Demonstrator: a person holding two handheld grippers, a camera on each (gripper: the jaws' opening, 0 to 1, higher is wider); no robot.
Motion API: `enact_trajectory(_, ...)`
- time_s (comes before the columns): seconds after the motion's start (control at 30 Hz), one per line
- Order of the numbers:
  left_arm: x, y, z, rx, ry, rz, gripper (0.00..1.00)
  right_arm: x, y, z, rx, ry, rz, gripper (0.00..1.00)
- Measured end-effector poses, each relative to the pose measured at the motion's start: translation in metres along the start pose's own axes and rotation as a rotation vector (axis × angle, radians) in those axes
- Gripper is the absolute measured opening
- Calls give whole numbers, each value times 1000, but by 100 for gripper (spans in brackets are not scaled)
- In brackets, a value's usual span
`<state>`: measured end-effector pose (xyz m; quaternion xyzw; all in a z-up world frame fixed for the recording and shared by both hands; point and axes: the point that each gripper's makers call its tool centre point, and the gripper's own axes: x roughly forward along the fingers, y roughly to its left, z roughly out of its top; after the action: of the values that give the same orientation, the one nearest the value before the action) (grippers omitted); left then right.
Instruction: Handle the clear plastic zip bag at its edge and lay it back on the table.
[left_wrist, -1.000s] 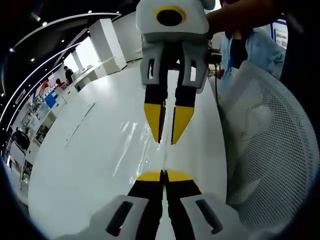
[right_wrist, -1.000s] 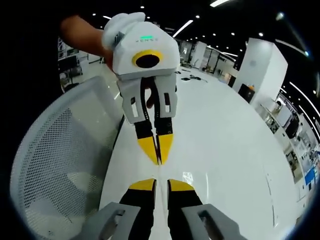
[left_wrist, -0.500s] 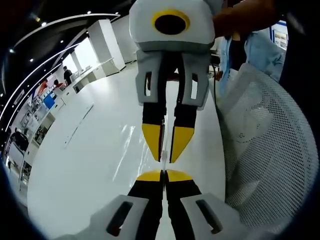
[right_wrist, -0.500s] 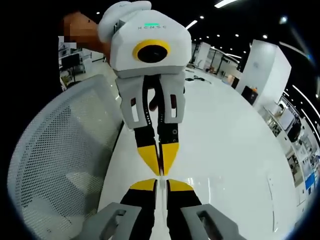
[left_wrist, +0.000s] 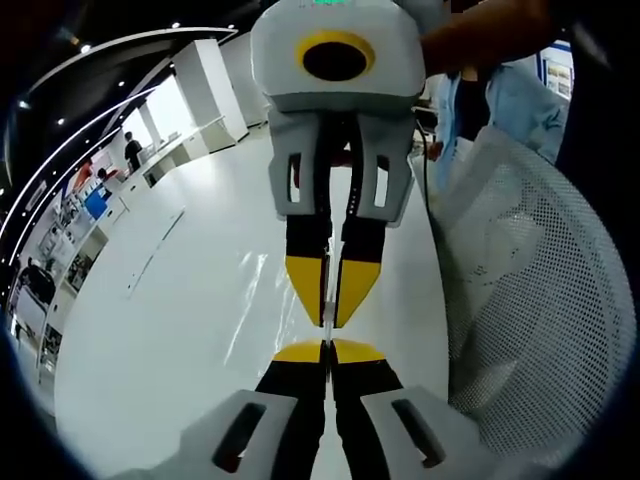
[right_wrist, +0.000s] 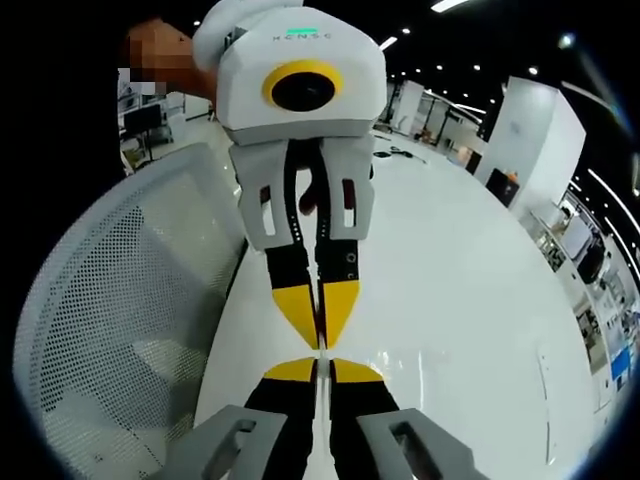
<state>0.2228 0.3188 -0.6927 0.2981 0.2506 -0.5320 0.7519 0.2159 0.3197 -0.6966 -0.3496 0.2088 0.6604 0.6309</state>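
Seemingly both grippers — left gripper (left_wrist: 327, 352), right gripper (right_wrist: 318, 368) — pinch the bag's edge (left_wrist: 328, 325), fingers closed.

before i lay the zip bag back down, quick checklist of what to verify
1. Left gripper shut on the zip bag edge: ok, jaws together on a thin clear strip.
2. Right gripper shut on the same edge: ok.
3. Grippers nearly tip to tip: ok.
4. White table bare below: ok where it shows.
5. Mesh chair close beside the table edge: cannot tell if it will interfere.
6. Bag body hanging flat: cannot tell, too clear to see.
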Motion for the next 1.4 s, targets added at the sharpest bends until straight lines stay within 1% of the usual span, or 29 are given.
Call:
enact_trajectory(0.2, 1, 1, -2, 12, 13, 0, 0, 0, 0, -1, -5, 6, -5, 0)
enact_trajectory(0.33, 3, 0, -2, 20, 23, 0, 7, 0, -1, -1, -5, 8, -8, 0)
enact_trajectory(0.4, 4, 1, -5, 27, 30, 0, 8, -1, -2, -1, -6, 9, -10, 0)
enact_trajectory(0.6, 8, -1, -4, 32, 38, -11, 7, -2, 0, 2, -12, 8, -9, 0)
enact_trajectory(0.9, 11, -1, -1, 40, 41, -24, 0, -1, 1, 2, -24, 16, -2, 0)
enact_trajectory(1.1, 11, -2, 0, 41, 40, -30, 0, -1, 1, 1, -27, 22, -1, 0)
enact_trajectory(1.23, 12, -4, -1, 0, 41, -45, 0, -1, 3, 0, -28, 24, 9, 0)
enact_trajectory(1.33, 13, -6, -2, 3, 50, -48, 0, 0, 4, -2, -18, 25, 12, 0)
enact_trajectory(1.4, 14, -8, -2, -16, 58, -55, 0, 0, 5, -3, -10, 28, 17, 0)
